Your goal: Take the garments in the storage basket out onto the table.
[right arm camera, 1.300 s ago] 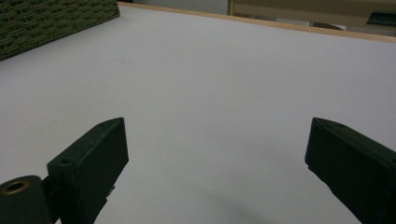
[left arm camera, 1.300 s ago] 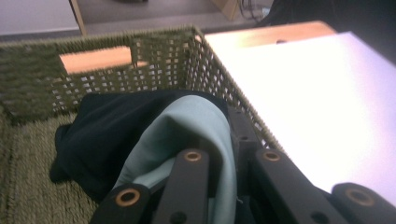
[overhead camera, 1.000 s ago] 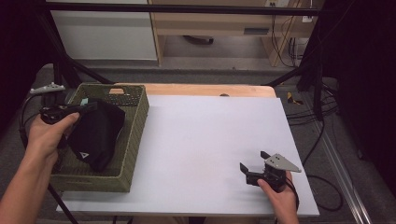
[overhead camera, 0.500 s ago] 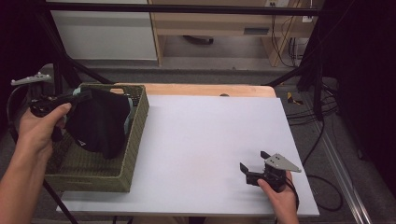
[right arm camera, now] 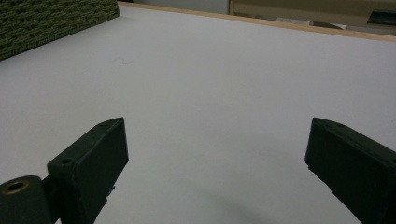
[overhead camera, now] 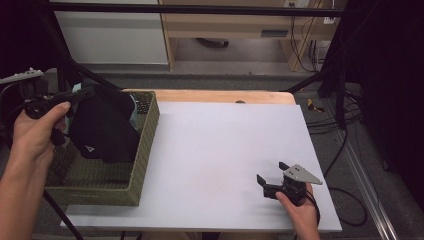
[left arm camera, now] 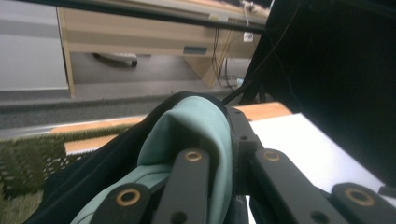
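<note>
A black garment (overhead camera: 102, 127) with a teal lining (left arm camera: 187, 126) hangs over the green woven basket (overhead camera: 145, 145) at the table's left. My left gripper (overhead camera: 84, 94) is shut on the garment's upper edge and holds it above the basket. In the left gripper view, teal fabric bunches between the jaws of the left gripper (left arm camera: 219, 140). My right gripper (overhead camera: 271, 171) rests low on the white table (overhead camera: 215, 140) near its front right, open, with nothing between the fingers. In its own view the right gripper (right arm camera: 215, 154) stands wide over bare table (right arm camera: 233, 70).
The basket's side (right arm camera: 46, 23) lies far off to the left in the right gripper view. A wooden strip (overhead camera: 220, 96) runs along the table's far edge. Black frame poles (overhead camera: 340, 60) stand at the right and left, and cables (overhead camera: 350, 120) lie on the floor to the right.
My left hand has risen and drawn the black garment up out of the basket. The right gripper has stayed where it was, open.
</note>
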A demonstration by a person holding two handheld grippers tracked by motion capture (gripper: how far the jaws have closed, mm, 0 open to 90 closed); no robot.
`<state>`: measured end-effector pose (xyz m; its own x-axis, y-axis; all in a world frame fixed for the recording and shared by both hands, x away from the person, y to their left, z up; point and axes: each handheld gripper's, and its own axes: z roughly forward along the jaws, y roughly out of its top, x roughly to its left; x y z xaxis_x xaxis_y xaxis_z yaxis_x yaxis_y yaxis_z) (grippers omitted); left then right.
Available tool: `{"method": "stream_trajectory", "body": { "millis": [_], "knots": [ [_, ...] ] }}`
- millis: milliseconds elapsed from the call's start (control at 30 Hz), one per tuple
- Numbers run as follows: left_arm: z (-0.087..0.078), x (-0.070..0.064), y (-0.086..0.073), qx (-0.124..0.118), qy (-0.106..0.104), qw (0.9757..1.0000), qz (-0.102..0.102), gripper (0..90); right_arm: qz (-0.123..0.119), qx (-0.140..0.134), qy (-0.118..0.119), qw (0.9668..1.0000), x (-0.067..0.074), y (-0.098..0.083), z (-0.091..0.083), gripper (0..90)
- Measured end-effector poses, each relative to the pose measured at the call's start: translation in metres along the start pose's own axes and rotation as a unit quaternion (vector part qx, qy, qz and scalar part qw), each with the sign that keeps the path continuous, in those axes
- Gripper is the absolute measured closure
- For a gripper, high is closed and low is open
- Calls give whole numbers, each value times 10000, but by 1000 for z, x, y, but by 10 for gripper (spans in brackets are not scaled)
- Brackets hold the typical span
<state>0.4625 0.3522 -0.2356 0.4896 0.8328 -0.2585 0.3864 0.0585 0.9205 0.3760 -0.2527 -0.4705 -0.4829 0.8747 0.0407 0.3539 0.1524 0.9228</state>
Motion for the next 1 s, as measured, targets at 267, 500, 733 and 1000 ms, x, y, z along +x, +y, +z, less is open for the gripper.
{"method": "stream_trajectory", "body": {
  "millis": [267,500,733,1000],
  "knots": [
    [-5,-13,15,-214,-123,9997,71,869,-5,4,3,10000,0,0,0,64],
    [-3,-24,28,-288,-181,9993,126,869,14,-7,-4,10000,0,0,0,64],
    [0,-37,41,-380,-251,9988,172,869,2,-5,0,10000,0,0,0,64],
    [12,-63,62,-448,-386,9978,313,869,12,-9,-5,10000,-1,0,0,64]
  ]
}}
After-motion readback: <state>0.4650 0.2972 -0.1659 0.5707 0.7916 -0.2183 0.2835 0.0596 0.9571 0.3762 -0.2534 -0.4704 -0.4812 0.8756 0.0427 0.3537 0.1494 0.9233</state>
